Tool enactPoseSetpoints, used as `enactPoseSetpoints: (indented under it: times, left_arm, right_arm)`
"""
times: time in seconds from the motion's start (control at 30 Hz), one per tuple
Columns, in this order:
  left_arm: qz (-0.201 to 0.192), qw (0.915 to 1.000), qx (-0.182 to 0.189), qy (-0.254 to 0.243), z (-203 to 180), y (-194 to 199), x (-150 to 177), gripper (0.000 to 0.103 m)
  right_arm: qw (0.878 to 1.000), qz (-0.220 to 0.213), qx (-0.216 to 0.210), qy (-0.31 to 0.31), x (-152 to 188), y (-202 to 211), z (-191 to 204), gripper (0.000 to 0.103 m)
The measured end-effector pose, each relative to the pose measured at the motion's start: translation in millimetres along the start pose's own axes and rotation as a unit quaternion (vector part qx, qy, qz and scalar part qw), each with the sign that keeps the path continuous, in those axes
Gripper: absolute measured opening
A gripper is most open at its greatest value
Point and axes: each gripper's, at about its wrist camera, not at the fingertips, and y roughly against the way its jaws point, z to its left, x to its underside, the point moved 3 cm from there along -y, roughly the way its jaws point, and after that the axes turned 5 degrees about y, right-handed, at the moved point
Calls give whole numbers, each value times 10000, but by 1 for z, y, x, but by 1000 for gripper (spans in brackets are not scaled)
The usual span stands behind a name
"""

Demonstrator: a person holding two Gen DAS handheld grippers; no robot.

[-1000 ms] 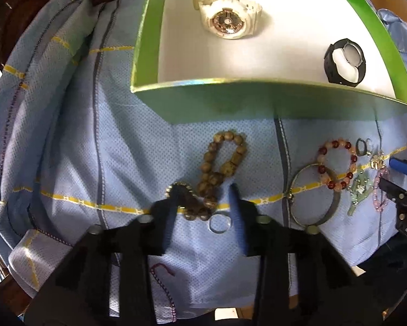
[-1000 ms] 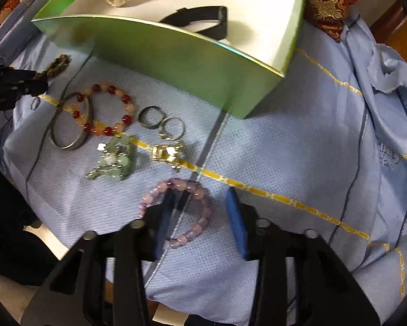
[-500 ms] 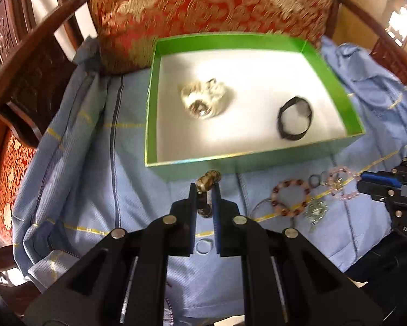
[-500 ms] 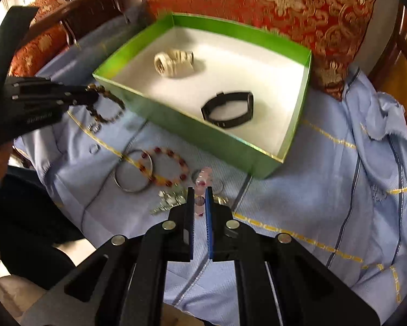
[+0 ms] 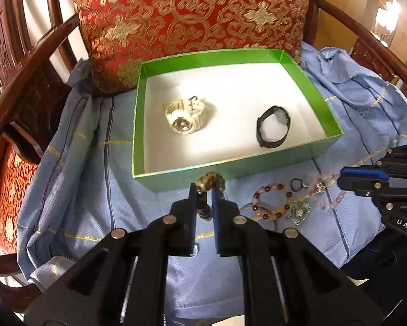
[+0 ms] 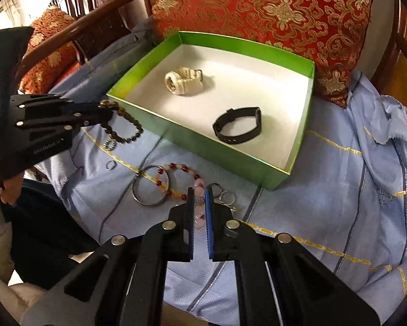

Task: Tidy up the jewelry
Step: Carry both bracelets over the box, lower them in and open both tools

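Blue cloth [image 6: 325,190] spread over a wooden chair seat. Far on it, green box [image 6: 225,146] against a red cushion [image 6: 271,5]. Near the box front: metal bangle [image 6: 149,187], red bead bracelet [image 6: 176,180], small rings [image 6: 226,197].

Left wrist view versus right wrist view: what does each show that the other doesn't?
Only the left wrist view shows the green pendant. Only the right shows the brown bracelet's full loop hanging from the left gripper, two small rings beneath it, and a hand. Both show the green box with the white watch and black band, and the right gripper shut on the pink bracelet.
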Motion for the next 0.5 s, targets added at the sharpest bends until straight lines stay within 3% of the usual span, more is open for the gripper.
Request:
enactPoseSetpoints:
  times: [0.37,0.5]
  left_arm:
    - [-448,9987,160,-164,-15,23,-8,11]
    - [-590,9980,199,-94,-11,32,-19,11]
  right_arm:
    - [9976,-655,-204,-23,-14,23,6,8]
    - [9950,-995,-100,11,-28,37,6,8]
